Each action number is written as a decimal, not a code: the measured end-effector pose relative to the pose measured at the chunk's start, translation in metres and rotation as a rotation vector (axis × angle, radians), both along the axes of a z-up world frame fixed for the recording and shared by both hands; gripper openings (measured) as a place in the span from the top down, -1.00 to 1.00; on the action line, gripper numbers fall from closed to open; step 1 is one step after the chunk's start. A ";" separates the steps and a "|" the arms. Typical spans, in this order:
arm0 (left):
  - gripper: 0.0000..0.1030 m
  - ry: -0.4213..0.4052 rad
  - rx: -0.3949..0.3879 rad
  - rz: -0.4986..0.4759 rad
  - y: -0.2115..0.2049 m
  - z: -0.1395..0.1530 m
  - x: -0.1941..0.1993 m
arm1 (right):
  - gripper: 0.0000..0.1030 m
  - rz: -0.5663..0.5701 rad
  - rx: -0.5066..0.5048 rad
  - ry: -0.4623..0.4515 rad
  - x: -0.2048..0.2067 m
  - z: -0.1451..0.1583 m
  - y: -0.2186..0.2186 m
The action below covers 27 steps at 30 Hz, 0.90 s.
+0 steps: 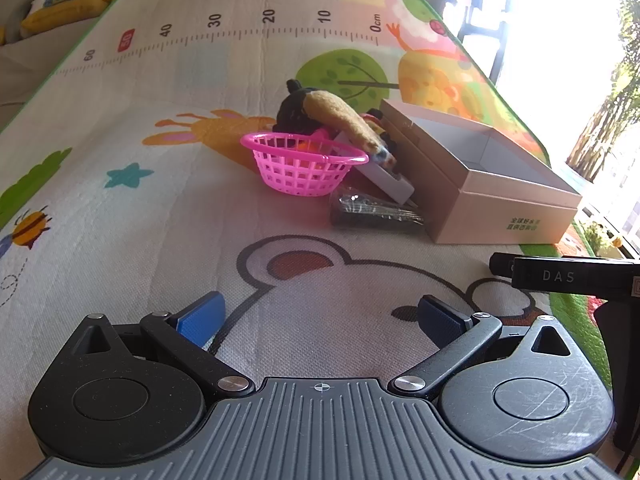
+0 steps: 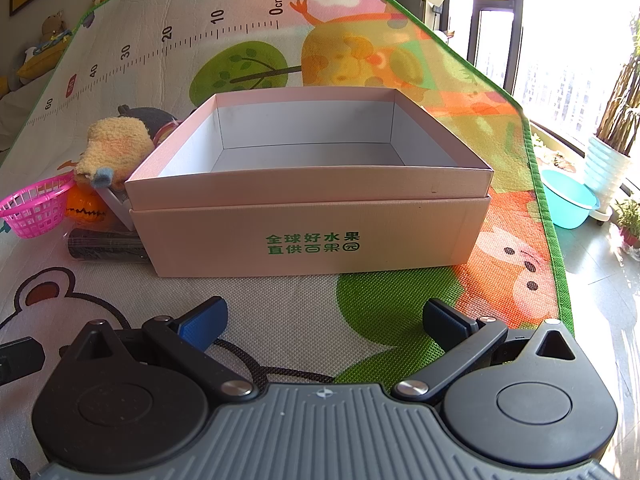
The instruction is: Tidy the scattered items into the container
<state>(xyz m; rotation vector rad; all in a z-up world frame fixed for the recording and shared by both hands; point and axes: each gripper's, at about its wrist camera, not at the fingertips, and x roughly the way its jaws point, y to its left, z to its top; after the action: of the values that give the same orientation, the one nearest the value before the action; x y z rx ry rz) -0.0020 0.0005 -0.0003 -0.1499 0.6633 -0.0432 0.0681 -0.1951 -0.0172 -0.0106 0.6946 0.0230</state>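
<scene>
An open tan cardboard box (image 2: 308,216) with an empty grey inside stands on the play mat; it also shows in the left wrist view (image 1: 500,196). To its left lies a pile: a pink plastic basket (image 1: 302,168) (image 2: 34,208), a yellow fuzzy sock (image 1: 344,120) (image 2: 116,148) over a black plush toy (image 1: 292,112), an orange pumpkin toy (image 2: 86,210), a white tray (image 1: 384,178) and a black packet (image 1: 372,212) (image 2: 104,244). My left gripper (image 1: 320,316) is open and empty, short of the pile. My right gripper (image 2: 324,316) is open and empty, in front of the box.
The colourful play mat (image 1: 160,200) covers the floor. The right gripper's body (image 1: 568,276) shows at the right in the left wrist view. Beyond the mat's right edge are a teal basin (image 2: 568,200), plant pots (image 2: 608,168) and bright windows. Plush toys (image 1: 60,0) lie at far left.
</scene>
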 end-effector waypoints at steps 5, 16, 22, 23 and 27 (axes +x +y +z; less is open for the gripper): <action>-1.00 -0.004 -0.014 0.001 0.001 0.001 0.000 | -1.00 0.000 0.000 0.000 0.000 0.000 0.000; -1.00 -0.007 -0.024 0.002 0.003 0.000 0.000 | -1.00 0.000 0.000 0.000 0.000 0.000 0.000; -1.00 -0.007 -0.024 0.002 0.002 0.000 0.000 | -1.00 0.000 0.000 0.000 0.000 0.000 0.000; -1.00 -0.007 -0.024 0.002 0.002 0.000 0.000 | -1.00 0.000 0.000 0.000 0.000 0.000 0.000; -1.00 -0.008 -0.024 0.002 0.002 0.000 0.000 | -1.00 0.000 0.001 0.000 0.000 -0.001 0.000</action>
<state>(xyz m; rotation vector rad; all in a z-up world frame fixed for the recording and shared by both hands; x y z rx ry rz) -0.0024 0.0029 0.0000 -0.1732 0.6553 -0.0499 0.0685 -0.1951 -0.0179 -0.0099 0.6943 0.0230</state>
